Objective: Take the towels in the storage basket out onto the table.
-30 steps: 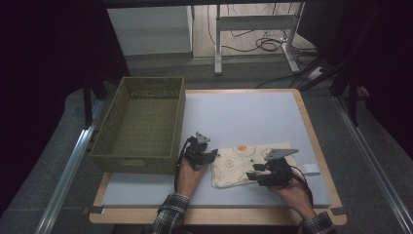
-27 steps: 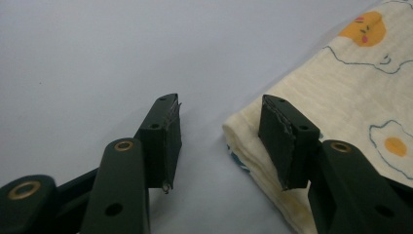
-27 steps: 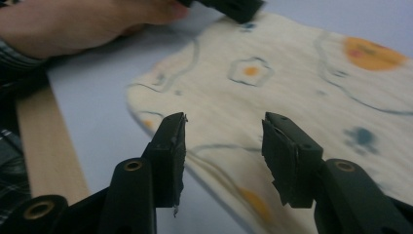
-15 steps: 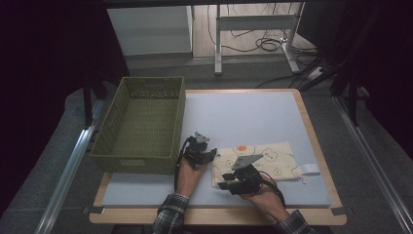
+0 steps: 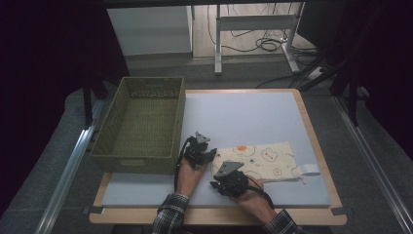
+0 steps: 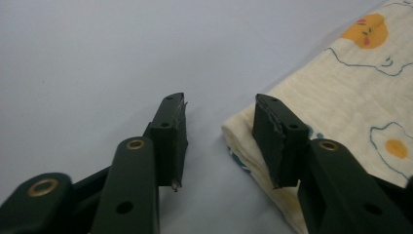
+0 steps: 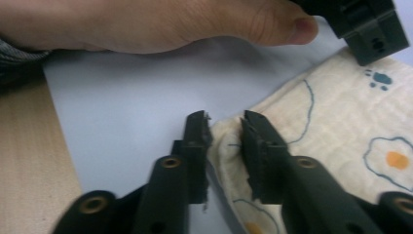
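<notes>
A folded cream cloth [image 5: 265,158] printed with eggs lies on the pale blue mat [image 5: 253,117] near the front. My left gripper [image 5: 210,155] is at its far left corner. In the left gripper view the jaws [image 6: 220,112] have just been closing but stand open, with the cloth's [image 6: 350,97] edge between the pads and one pad over the fabric. My right gripper [image 5: 216,183] is at the near left corner. Its jaws [image 7: 224,122] have just been closing and pinch the corner of the cloth [image 7: 341,126].
A green woven basket [image 5: 178,122] stands empty at the mat's left side, close to the left gripper. A white tag [image 5: 309,169] sticks out of the cloth's right end. The hand holding the left gripper [image 7: 146,24] rests just beyond the right gripper.
The right hand has moved left along the cloth's front edge, from its right part to the near left corner. The left hand has stayed where it was.
</notes>
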Demonstrator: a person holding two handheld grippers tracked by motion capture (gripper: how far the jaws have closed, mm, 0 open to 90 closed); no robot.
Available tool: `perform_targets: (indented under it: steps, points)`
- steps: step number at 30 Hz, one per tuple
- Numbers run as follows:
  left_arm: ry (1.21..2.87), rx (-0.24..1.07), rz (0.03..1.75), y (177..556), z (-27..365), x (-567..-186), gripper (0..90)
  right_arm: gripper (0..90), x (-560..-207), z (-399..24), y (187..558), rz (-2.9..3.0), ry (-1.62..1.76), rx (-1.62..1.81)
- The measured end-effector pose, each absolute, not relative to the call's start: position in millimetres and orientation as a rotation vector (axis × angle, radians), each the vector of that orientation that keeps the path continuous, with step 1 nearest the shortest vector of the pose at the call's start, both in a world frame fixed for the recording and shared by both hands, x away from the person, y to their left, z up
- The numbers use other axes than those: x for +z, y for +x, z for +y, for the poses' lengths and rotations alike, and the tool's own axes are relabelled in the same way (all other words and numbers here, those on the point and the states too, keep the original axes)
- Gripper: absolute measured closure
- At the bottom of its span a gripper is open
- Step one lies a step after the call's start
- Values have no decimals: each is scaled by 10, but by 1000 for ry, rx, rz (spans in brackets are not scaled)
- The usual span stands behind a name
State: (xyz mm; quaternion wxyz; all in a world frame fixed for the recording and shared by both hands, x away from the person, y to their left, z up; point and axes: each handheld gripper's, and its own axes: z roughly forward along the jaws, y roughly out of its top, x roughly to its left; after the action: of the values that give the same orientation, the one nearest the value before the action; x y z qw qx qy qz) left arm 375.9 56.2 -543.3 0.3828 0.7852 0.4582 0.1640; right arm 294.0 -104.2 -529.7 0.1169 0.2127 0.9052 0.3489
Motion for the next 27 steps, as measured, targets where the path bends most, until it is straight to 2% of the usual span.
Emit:
perform_targets:
  steps: [3, 4, 5, 8, 20, 27]
  points:
    - [2023, 419, 1130, 3744, 545, -5429, 696, 835, -5302, -1068, 2966, 2640, 647, 1031]
    - [2041, 417, 1099, 3738, 538, -5426, 696, 835, -5302, -1068, 2966, 2640, 647, 1031]
    - [2054, 408, 1071, 3736, 531, -5424, 788, 844, -5304, -1097, 3002, 2657, 689, 1066]
    - [2063, 396, 1053, 3735, 527, -5420, 858, 846, -5309, -1124, 3028, 2665, 707, 1100]
    - [1985, 380, 1045, 3753, 505, -5287, 870, 845, -5143, -1316, 3017, 2639, 738, 1217]
    - [1969, 379, 983, 3816, 303, -5077, 870, 845, -4950, -1571, 3006, 2574, 763, 1252]
